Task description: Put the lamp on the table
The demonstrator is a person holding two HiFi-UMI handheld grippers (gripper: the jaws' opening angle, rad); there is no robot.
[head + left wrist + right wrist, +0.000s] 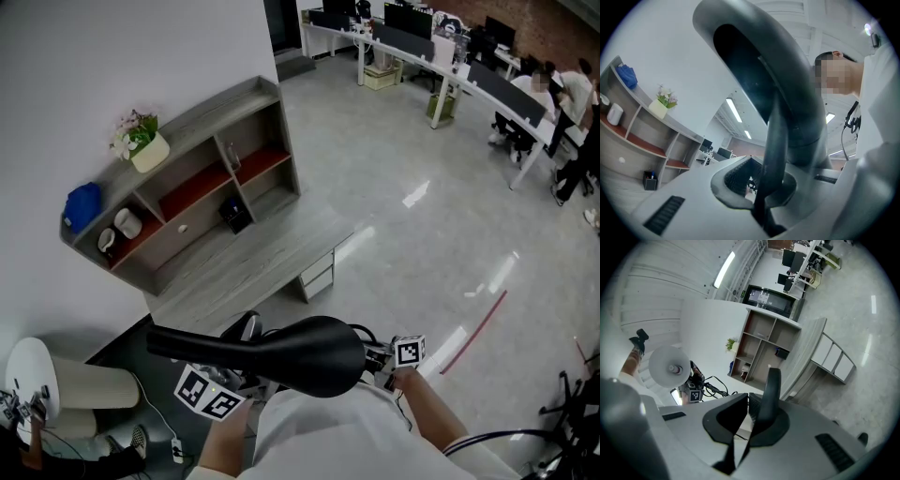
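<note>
- Black lamp [281,354] sits right below my head, up in the air, close to my body, carried between both hands.
- Left gripper [761,185]: jaws together, clamped on the lamp's thin dark stem. The lamp head arcs over it in the left gripper view.
- Right gripper [752,411]: jaws together, pinching a flat black part of the lamp.
- Grey wood worktop [239,272] is ahead against the white wall, under a shelf unit [202,178]. The lamp is well short of it, no contact.

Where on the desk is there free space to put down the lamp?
The grey desk top in front of the shelf unit is bare, probably wide enough for the lamp. Crowded: the shelf top at its left end, with flower pot and blue object.
</note>
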